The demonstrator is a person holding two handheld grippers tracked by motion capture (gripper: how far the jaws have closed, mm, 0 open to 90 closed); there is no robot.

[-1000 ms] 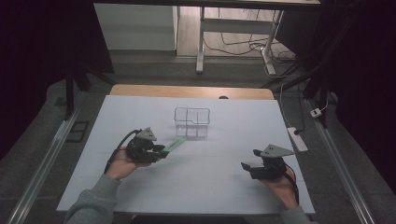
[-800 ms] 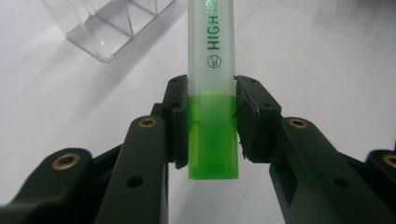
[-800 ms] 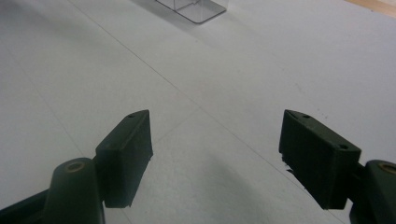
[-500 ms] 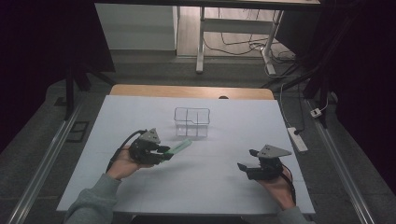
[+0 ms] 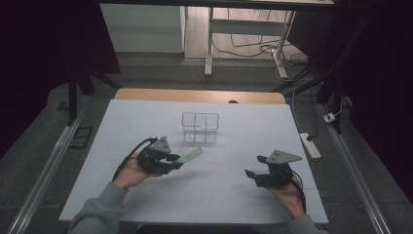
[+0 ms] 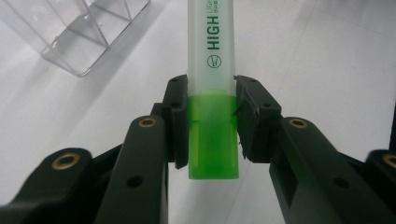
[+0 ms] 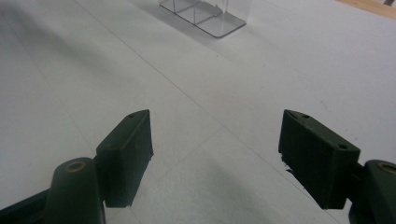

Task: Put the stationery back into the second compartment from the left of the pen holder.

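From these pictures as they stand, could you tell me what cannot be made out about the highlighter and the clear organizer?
- Highlighter: the left gripper view's top edge cuts off its far end and most of its print.
- Highlighter in the high view: too small to read; the left gripper hides its near end.
- Clear organizer: too small and see-through in the high view to judge its contents; both gripper views crop it.

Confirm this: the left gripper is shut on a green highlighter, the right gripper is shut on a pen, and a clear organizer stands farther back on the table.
One thing is wrong: the right gripper holds no pen. The right gripper view shows its jaws open with nothing but bare table between them. The left gripper is indeed shut on the green highlighter, and the clear organizer stands farther back.
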